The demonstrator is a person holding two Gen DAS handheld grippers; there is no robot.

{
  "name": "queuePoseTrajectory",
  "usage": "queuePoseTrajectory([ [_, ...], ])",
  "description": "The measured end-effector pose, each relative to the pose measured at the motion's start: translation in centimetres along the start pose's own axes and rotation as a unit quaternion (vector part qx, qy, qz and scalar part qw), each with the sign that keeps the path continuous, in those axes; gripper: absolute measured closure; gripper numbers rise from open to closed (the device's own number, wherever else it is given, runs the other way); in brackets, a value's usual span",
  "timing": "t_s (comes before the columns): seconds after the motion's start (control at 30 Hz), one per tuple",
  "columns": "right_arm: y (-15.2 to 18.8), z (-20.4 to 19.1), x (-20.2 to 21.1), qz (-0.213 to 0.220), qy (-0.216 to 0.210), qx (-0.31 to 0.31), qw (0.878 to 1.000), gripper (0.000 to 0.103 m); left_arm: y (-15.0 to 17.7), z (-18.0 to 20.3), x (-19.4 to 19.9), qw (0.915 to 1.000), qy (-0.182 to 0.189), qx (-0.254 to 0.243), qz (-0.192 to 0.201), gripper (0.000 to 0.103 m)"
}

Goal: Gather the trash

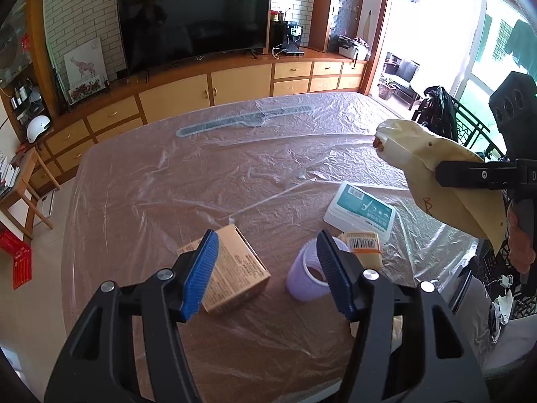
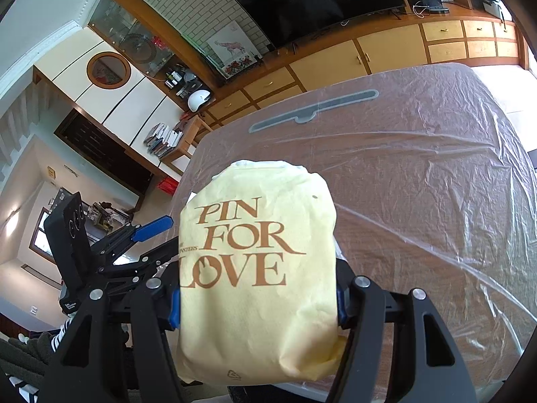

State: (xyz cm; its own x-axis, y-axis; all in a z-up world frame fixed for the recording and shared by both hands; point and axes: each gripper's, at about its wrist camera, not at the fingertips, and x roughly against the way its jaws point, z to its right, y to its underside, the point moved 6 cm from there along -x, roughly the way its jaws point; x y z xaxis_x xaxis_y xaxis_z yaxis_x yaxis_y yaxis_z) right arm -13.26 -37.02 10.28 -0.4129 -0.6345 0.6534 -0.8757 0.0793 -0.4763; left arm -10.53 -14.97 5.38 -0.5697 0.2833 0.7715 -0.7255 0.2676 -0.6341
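Observation:
My right gripper (image 2: 256,302) is shut on a yellow paper bag (image 2: 258,262) printed "PIN FOR LOVE" and holds it above the table's near edge; the bag also shows in the left wrist view (image 1: 433,171), raised at the right. My left gripper (image 1: 265,268) is open and empty, hovering over the near part of the table. Between and just beyond its fingers lie a brown cardboard box (image 1: 231,268), a lilac cup on its side (image 1: 307,277), a small orange-labelled packet (image 1: 365,248) and a white-and-teal tissue pack (image 1: 360,215).
The table (image 1: 201,174) is covered in crinkled clear plastic sheet, with a long grey strip (image 1: 245,121) at its far end. A thin white strip (image 1: 265,201) lies near the box. A TV (image 1: 194,20) and cabinets stand behind. Chairs and clutter are at the right.

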Motion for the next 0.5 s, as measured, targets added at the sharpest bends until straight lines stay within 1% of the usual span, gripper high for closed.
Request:
queuePoseTrajectory([
  [0.37,2.3,-2.0,1.9,0.002,-0.017,0.015,1.0,0.042,2.5,1.2,2.6,0.9999,-0.005,-0.011,0.005,0.042],
  [0.43,2.8,-2.2,2.1,0.001,-0.017,0.016,1.0,0.042,3.1,1.4,2.9,0.9999,-0.004,-0.01,0.002,0.047],
  [0.5,3.3,-2.3,2.4,0.001,-0.019,0.017,1.0,0.042,3.5,1.6,3.0,1.0,-0.002,-0.008,0.0,0.047],
])
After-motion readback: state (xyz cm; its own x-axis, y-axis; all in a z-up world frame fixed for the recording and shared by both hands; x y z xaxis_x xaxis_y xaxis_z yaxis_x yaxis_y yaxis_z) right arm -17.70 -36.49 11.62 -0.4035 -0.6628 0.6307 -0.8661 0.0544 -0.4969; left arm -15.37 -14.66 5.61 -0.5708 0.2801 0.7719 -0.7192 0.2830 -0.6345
